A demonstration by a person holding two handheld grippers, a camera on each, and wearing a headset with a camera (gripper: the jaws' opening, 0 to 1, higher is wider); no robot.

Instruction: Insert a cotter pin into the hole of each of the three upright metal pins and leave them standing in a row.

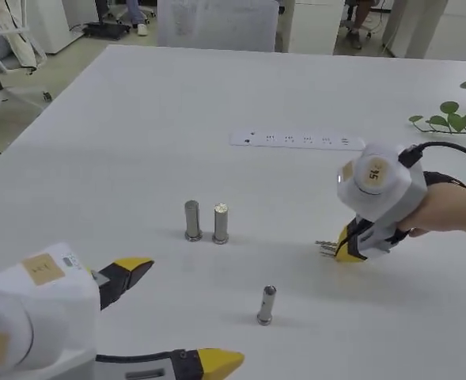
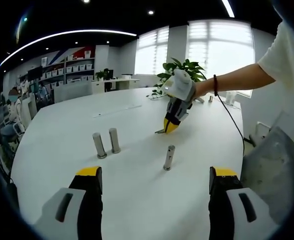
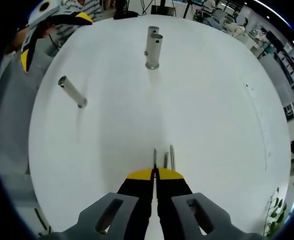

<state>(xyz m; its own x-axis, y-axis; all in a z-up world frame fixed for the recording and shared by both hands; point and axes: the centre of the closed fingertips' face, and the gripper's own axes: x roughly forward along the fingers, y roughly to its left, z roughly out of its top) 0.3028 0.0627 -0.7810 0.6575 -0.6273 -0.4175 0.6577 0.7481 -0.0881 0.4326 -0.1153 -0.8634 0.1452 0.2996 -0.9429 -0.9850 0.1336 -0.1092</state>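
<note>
A broad white table in an office carries a power strip, with a leafy plant at its far edge. Three metal pins stand upright, long axes vertical: two just beside each other, the third pin nearer and apart. The right gripper, jaws pressed together, meets the cotter pins, which lie flat pointing away from its tips; I cannot tell whether one is pinched. The left gripper hovers with its jaws spread wide.

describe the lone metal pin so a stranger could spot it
On the white table, come forward from the power strip to the two pins standing side by side. The lone pin stands by itself nearer the camera, to their right.
</note>
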